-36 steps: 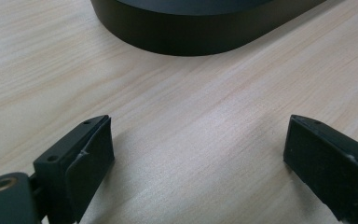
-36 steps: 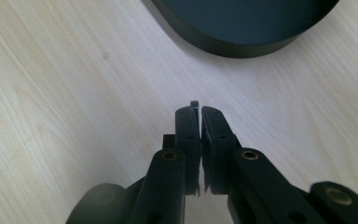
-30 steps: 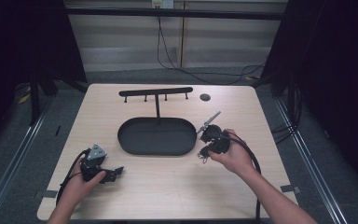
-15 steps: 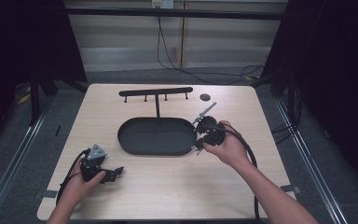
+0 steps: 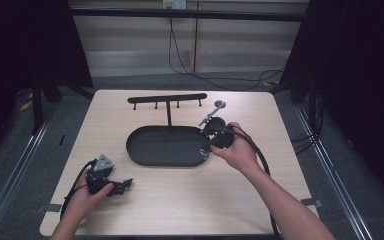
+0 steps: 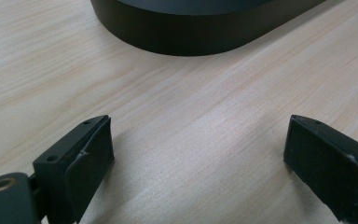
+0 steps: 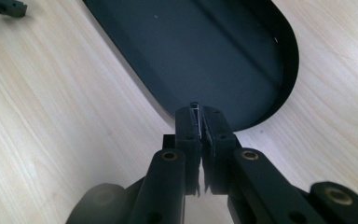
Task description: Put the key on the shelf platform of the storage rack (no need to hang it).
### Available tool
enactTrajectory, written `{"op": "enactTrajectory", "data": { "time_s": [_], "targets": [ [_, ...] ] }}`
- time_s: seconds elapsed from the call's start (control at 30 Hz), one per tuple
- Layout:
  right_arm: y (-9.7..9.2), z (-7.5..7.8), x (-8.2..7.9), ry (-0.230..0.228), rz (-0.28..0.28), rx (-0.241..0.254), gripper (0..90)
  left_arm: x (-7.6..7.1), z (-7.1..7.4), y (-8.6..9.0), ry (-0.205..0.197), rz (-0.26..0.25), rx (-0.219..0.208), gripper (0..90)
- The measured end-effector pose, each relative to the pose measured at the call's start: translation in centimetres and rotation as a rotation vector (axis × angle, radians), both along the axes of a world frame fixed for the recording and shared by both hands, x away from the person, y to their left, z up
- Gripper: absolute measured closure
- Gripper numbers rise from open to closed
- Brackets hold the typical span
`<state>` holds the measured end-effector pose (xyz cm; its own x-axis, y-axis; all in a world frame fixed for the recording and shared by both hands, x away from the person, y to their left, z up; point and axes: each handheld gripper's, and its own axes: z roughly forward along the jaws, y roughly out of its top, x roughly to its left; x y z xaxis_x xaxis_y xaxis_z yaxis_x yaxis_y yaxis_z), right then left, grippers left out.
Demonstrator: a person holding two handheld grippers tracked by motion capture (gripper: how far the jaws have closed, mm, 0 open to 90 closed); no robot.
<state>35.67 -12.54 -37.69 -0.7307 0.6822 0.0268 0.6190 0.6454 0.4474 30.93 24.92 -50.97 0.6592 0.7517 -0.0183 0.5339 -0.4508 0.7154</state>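
A black oval tray [image 5: 162,146] lies mid-table, with a T-shaped hanger stand [image 5: 167,98] rising from its far rim. My right gripper [image 5: 206,149] hangs over the tray's right end. In the right gripper view [image 7: 199,112] its jaws are pressed together on a small thin metal item [image 7: 194,106] that pokes out at the tips, above the tray floor [image 7: 205,51]. My left gripper [image 5: 122,186] rests on the table at the front left, open. In the left gripper view [image 6: 198,154] only bare wood lies between its jaws, and the tray wall [image 6: 191,32] stands ahead.
A small dark disc [image 5: 220,104] lies on the table behind the right gripper, near the stand's right end. The light wooden tabletop [image 5: 190,200] is edged by dark floor and metal rails on both sides. Cables run along the back wall.
My right gripper has moved away from me and slightly left, from beside the tray to over its right end. The left gripper has stayed where it was.
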Motion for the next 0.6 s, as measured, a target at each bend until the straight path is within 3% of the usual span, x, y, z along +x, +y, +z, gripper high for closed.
{"op": "enactTrajectory", "data": {
  "time_s": [0.6],
  "targets": [
    [1.1,-0.2,2.0,-0.029,-0.024,-0.005,86.6,0.0,0.0,0.0,0.001,-0.001,0.000,7.7]
  ]
}}
